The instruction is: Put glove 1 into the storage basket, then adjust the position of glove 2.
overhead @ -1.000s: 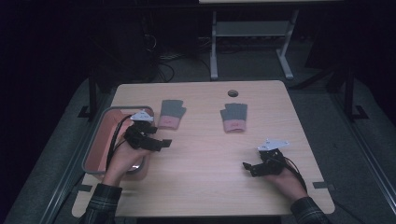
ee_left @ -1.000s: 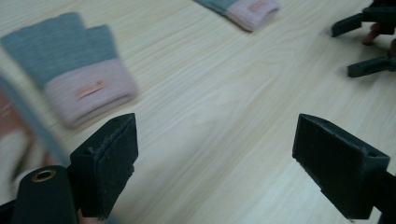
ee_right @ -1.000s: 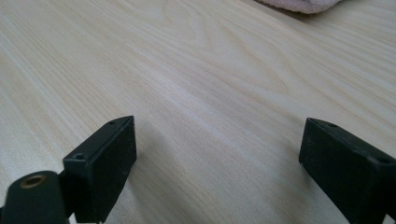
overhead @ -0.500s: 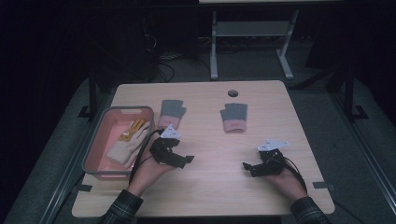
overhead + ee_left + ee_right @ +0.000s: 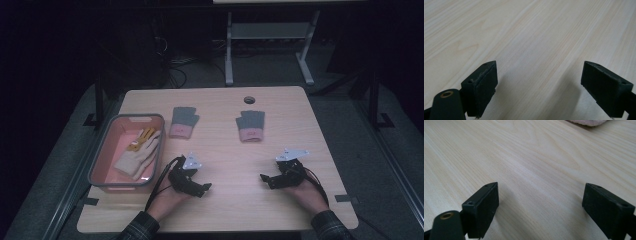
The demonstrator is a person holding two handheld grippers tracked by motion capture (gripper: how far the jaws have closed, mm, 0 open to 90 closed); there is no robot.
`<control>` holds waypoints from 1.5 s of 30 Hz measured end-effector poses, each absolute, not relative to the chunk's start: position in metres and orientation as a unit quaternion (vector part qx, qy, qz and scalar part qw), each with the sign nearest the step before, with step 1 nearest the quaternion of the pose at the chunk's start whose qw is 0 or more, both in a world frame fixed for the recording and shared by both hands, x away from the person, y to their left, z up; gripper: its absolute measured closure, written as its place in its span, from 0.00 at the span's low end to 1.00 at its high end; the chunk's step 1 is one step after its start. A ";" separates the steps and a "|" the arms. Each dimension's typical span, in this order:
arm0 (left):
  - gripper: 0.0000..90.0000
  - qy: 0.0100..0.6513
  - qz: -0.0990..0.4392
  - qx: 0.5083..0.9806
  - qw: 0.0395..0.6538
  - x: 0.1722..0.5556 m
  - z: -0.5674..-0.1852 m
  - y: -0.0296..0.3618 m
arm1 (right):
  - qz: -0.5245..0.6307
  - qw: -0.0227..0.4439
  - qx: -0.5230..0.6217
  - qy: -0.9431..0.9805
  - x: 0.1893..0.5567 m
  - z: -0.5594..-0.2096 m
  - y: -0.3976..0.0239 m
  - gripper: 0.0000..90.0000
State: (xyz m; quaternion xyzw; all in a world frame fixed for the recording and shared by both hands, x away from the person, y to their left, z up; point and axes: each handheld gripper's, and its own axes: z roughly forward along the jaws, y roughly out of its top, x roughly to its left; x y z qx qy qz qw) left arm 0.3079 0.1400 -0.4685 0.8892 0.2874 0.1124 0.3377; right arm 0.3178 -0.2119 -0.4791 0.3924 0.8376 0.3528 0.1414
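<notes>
**Now: next glove into the bin**

So, one cream glove (image 5: 139, 156) w/ orange fingertips already lies in the pink bin (image 5: 99, 162) at the tabletop's (image 5: 220, 200) left edge. Two grey gloves w/ pink cuffs wait farther back: left one (image 5: 183, 121) just beside the bin's far corner, right one (image 5: 250, 125) near centre. Left gripper (image 5: 204, 190) hovers low over bare wood, fingers (image 5: 484, 86) wide apart, nothing between them. Right gripper (image 5: 265, 178) likewise, fingers (image 5: 485, 205) spread & empty; a bit of pink cuff (image 5: 587, 122) peeks in at the top of its view.

Likely next step: grab the nearer grey glove. To do it well: come in low, pinch at the cuff where the knit is thickest, lift clear of the bin wall before dropping.

Vs 0.5 s ago: left gripper has moved slightly right & toward the person, away from the bin. Right gripper, gloves, bin unchanged.
</notes>
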 end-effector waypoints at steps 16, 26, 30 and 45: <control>0.14 0.281 0.118 0.876 0.374 0.306 -0.478 0.146 | 0.374 0.124 0.386 0.834 0.345 -0.453 -0.207 0.76; 0.14 0.281 0.117 0.877 0.373 0.306 -0.478 0.146 | 0.401 0.123 0.379 0.825 0.387 -0.436 -0.204 1.00; 0.14 0.279 0.117 0.878 0.371 0.306 -0.477 0.146 | 0.408 0.120 0.379 0.822 0.406 -0.435 -0.201 1.00; 0.14 0.276 0.116 0.878 0.373 0.306 -0.478 0.146 | 0.396 0.127 0.404 0.815 0.460 -0.446 -0.178 1.00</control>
